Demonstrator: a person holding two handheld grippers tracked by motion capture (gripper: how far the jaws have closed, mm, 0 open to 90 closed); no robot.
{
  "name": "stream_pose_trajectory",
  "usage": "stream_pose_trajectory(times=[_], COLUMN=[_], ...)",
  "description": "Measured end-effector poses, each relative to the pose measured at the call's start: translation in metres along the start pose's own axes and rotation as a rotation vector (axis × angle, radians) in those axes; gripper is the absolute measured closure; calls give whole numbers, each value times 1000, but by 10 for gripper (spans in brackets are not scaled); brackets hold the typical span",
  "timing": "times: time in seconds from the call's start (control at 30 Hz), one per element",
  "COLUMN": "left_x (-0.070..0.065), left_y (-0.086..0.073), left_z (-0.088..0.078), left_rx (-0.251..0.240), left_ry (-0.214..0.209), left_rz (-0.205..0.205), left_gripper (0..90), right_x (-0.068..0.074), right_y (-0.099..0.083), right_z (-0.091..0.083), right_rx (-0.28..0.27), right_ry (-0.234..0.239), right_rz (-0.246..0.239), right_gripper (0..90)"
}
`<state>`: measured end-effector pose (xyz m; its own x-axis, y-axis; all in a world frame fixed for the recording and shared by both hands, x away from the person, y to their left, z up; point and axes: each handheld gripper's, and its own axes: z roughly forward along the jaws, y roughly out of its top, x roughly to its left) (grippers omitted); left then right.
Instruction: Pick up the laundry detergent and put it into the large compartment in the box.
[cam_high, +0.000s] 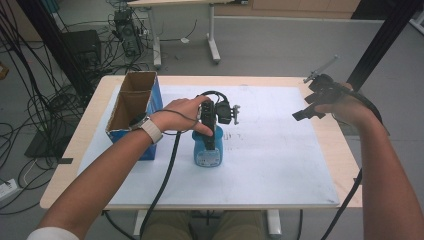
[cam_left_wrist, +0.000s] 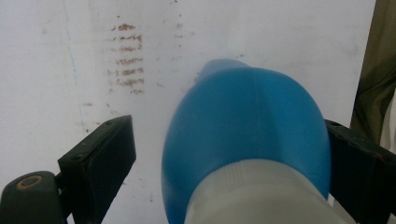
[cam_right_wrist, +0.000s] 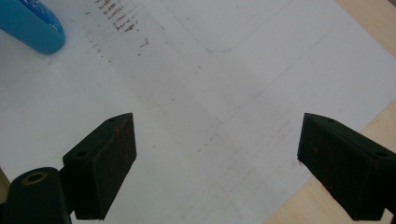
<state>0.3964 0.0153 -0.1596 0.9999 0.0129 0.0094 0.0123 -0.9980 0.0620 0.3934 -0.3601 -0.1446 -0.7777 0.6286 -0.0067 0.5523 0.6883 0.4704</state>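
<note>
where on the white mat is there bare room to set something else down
The white mat is bare right of the blue bottle, up to its right edge below the right hand-held gripper, and along its near edge. It is crowded on the left, where the cardboard box, bottle and left hand-held gripper bunch together.

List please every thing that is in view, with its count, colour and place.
bottle: one, blue with a white cap, upright mid-table, between the left gripper's jaws
cardboard box: one, brown inside, blue outside, open, two compartments, left of the bottle
white mat: one, covering the table
table: one, light wood
left gripper: black, over the bottle, not yet clamped
right gripper: black, open, raised at the right edge
</note>
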Motion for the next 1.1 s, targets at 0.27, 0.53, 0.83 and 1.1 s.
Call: stream_pose_trajectory(times=[0.27,0.53,0.83,1.1], left_x=[0,-4,-6,-8], left_y=[-1,-2,-2,-2], left_z=[1,2,2,3], left_rx=[-6,-8,-8,-4], left_ry=[-2,13,18,25], left_rz=[2,14,22,15], left_gripper=[129,185,261,285], right_x=[0,1,1,3], right_y=[0,1,2,2], right_z=[1,1,0,-1], right_rx=[3,0,-2,0], right_ry=[1,-2,-4,-9], right_rz=[1,-3,-8,-11], right_gripper=[116,116,116,116])
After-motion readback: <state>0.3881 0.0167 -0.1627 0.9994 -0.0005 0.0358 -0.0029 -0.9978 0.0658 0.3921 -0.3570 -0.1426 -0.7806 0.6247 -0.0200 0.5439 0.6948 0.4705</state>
